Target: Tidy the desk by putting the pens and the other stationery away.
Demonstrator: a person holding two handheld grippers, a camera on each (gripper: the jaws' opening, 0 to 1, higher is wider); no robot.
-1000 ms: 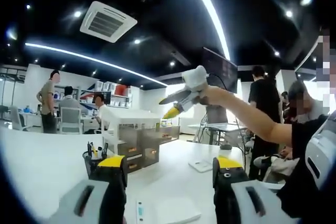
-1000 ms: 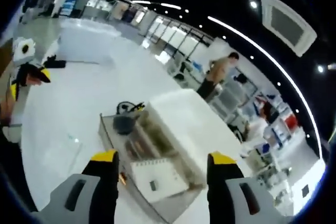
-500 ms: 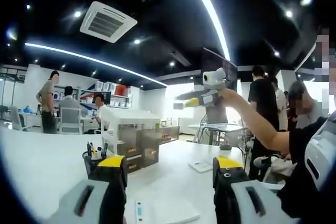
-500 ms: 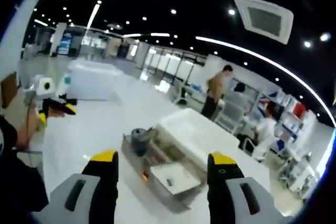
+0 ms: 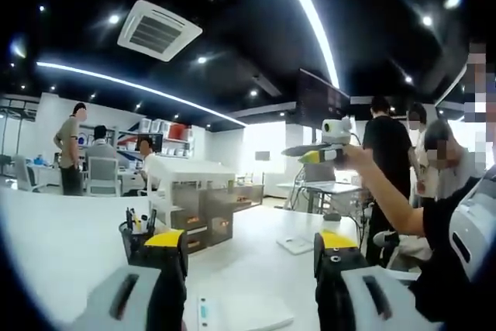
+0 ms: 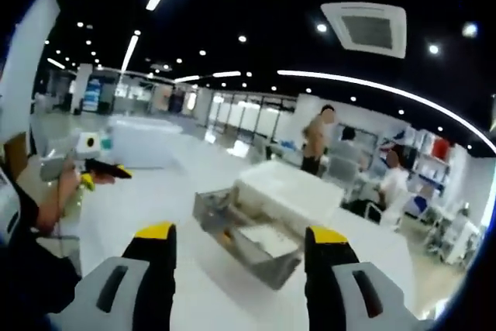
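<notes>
Raised higher than a second ago, the right gripper [image 5: 298,152] now hangs level in the air in the left gripper view, where earlier it tilted down toward the white desk [image 5: 62,230]; its own view has swung up from the desk to take in more ceiling. Left gripper [image 5: 252,269] stays low over the desk's near edge, jaws spread wide with nothing between them. In its own view the right gripper [image 6: 240,269] likewise stands well open and empty, above the desk.

A dark pen cup [image 5: 133,236] holding several pens sits just beside the left jaw in the left gripper view, toward the desk's left side, in front of a grey drawer organiser [image 5: 209,211] under a white box [image 5: 190,172]. A flat white item [image 5: 296,245] lies nearer the desk's right edge, and a small pale strip with a blue mark [image 5: 203,312] lies at the near edge between the jaws.

No stationery is in hand, so the job looks barely begun. The sensible opening is probably to bring one gripper down squarely over a loose item at the near edge, jaws straddling it before closing.

Bare desktop lies open left of the cup and in front of the organiser, giving room to approach. People [image 5: 391,160] stand beyond the desk's right edge.
</notes>
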